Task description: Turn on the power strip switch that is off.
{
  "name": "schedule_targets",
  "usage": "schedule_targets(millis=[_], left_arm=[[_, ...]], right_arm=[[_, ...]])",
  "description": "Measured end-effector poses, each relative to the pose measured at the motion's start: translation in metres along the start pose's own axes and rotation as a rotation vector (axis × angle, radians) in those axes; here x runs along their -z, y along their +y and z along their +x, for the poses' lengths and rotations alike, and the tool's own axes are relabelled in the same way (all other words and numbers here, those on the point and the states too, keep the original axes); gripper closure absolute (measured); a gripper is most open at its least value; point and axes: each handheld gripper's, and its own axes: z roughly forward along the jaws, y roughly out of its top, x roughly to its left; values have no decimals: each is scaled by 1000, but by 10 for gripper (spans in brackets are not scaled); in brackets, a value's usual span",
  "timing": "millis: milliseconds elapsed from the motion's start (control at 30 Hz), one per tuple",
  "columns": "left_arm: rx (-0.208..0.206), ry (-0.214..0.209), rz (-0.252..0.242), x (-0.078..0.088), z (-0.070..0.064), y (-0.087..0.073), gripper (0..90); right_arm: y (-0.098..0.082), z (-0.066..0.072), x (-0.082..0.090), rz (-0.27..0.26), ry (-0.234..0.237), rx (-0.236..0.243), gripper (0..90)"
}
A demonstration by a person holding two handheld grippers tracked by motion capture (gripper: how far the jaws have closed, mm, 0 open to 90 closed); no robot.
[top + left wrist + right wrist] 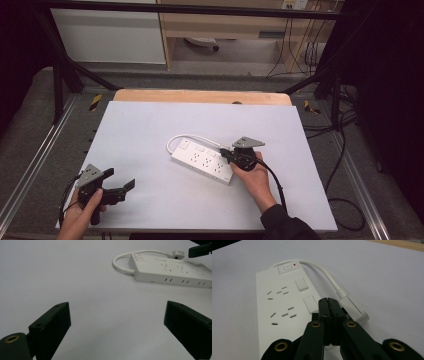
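on the white desk (150,125) we find the power strip (202,160) at centre, our right claw (226,154) closed empty over its switch row to press, left claw (120,184) parked wide open, empty.

Black grippers, brass screws, dark sleeve (285,222)

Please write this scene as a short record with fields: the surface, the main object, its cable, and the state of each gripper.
surface: white table top
main object: white power strip, lying flat, sockets up
cable: white cable loops from the switch end back to the plug beside the strip
left gripper: jaws wide open, nothing between them, apart from the strip
right gripper: jaws shut, tips over the strip's edge next to the plug; touching or not, unclear
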Motion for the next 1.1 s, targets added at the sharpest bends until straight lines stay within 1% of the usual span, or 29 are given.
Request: schedule_targets(millis=[500, 1100], left_arm=[[-2, -2, 0, 0, 0, 0, 70], [-5, -5, 2, 0, -1, 0, 73]], right_arm=[[-4, 3, -4, 16, 4, 11, 900], [-6, 3, -6, 12, 5, 11, 900]])
